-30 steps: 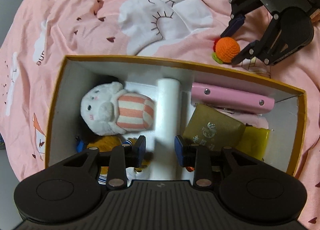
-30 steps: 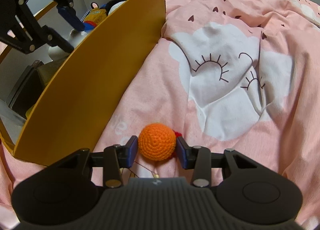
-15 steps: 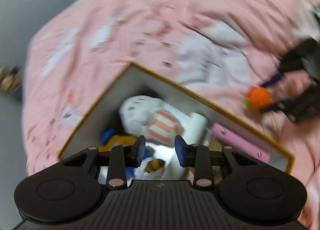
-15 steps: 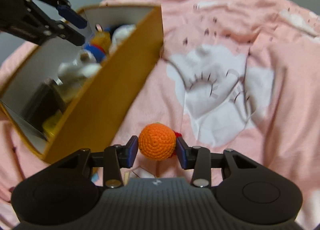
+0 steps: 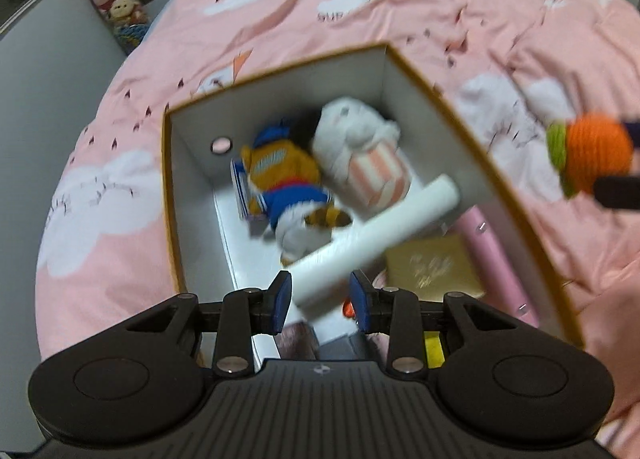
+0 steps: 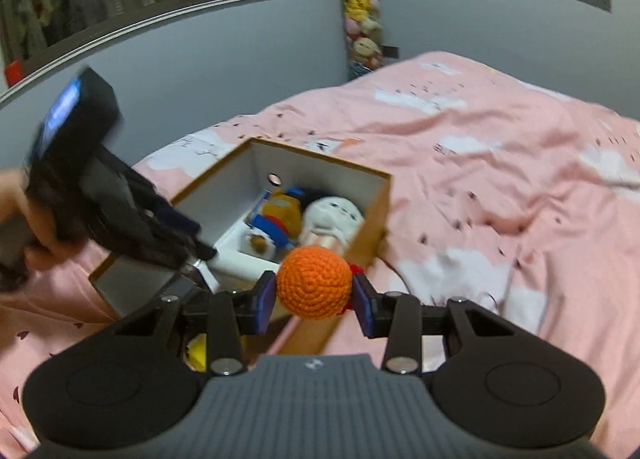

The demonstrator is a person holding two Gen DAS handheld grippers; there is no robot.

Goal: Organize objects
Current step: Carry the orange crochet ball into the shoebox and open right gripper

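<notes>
The crocheted orange ball (image 6: pixel 314 282) sits clamped between the blue pads of the right gripper (image 6: pixel 314 297), held in the air near the long orange wall of the open cardboard box (image 6: pixel 372 215); a bit of red yarn shows beside it, and green yarn shows in the left wrist view. Inside the box lie a white plush in a striped shirt (image 5: pixel 362 151), an orange-and-blue plush (image 5: pixel 282 175), a white roll (image 5: pixel 372 237), a gold packet (image 5: pixel 434 267) and a pink case (image 5: pixel 494 247). The left gripper (image 5: pixel 320 295) hangs over the box with its jaws parted and nothing held, the roll's near end showing between them. The pink bedspread (image 6: pixel 500 179) lies all round.

The likely next step is dropping the ball in. The box is crowded, so the ball could land on the plush toys and roll out, or the two grippers could collide above the opening. Both views are blurred.
</notes>
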